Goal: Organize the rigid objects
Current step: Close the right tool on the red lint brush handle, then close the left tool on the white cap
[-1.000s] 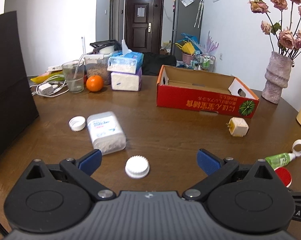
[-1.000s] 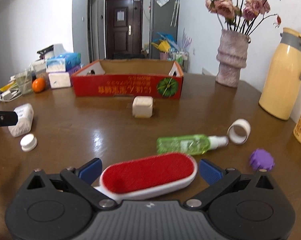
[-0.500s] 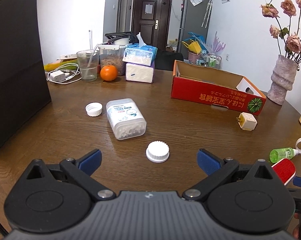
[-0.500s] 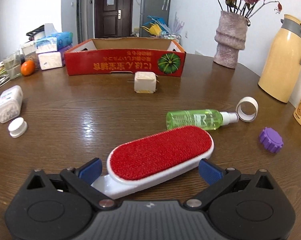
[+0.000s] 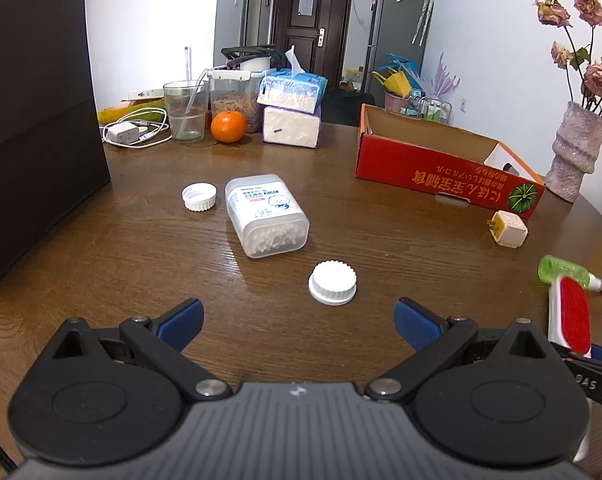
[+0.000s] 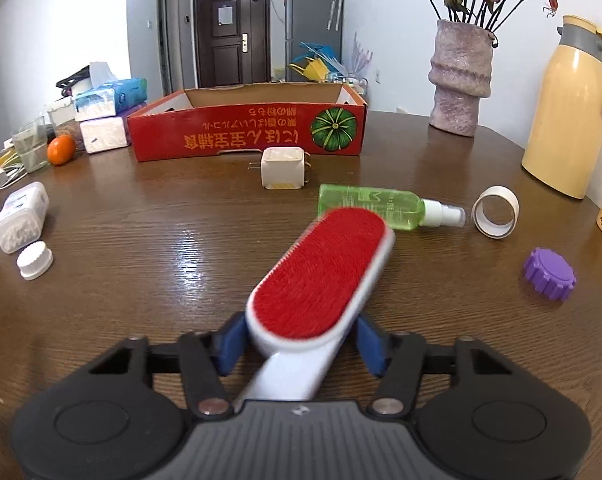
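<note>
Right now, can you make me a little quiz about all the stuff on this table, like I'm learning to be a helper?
1. What is the right gripper closed on?
2. True or false: the left gripper is holding the white cap.
3. Which lies nearest the spray end of the green spray bottle? A: the orange. B: the white tape ring. C: the cotton swab box.

Key: 1. The red lint brush; the jaws have just been closing and now press its sides. 2. False; its jaws stand wide open, apart from the cap. 3. B.
</note>
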Available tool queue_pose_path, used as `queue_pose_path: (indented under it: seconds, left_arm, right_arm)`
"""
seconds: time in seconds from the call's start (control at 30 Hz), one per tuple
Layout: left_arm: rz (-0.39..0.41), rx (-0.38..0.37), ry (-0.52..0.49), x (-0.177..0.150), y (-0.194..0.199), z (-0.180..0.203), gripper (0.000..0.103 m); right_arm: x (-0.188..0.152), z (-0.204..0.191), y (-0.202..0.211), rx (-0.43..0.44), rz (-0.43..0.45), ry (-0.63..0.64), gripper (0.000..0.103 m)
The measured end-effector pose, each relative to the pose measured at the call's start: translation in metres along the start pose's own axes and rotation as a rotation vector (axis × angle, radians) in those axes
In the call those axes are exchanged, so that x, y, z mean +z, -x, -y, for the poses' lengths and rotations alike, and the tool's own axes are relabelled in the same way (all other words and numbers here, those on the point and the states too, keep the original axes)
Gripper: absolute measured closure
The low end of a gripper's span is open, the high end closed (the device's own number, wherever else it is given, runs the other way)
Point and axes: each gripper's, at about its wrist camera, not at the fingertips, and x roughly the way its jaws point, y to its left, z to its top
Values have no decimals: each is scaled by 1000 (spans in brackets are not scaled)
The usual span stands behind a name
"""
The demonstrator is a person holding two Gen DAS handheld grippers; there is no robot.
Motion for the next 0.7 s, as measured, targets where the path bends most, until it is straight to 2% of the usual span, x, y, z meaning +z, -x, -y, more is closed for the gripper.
queue_pose_path:
  seconds: [0.33, 0.7]
  left_arm:
    - [-9, 26, -40, 2, -20, 5, 0]
    - [-10, 56, -123, 11, -68, 26, 1]
  right_arm:
    - [-3, 8, 7, 41, 62, 22, 52]
    - [1, 11, 12, 71, 118, 33, 52]
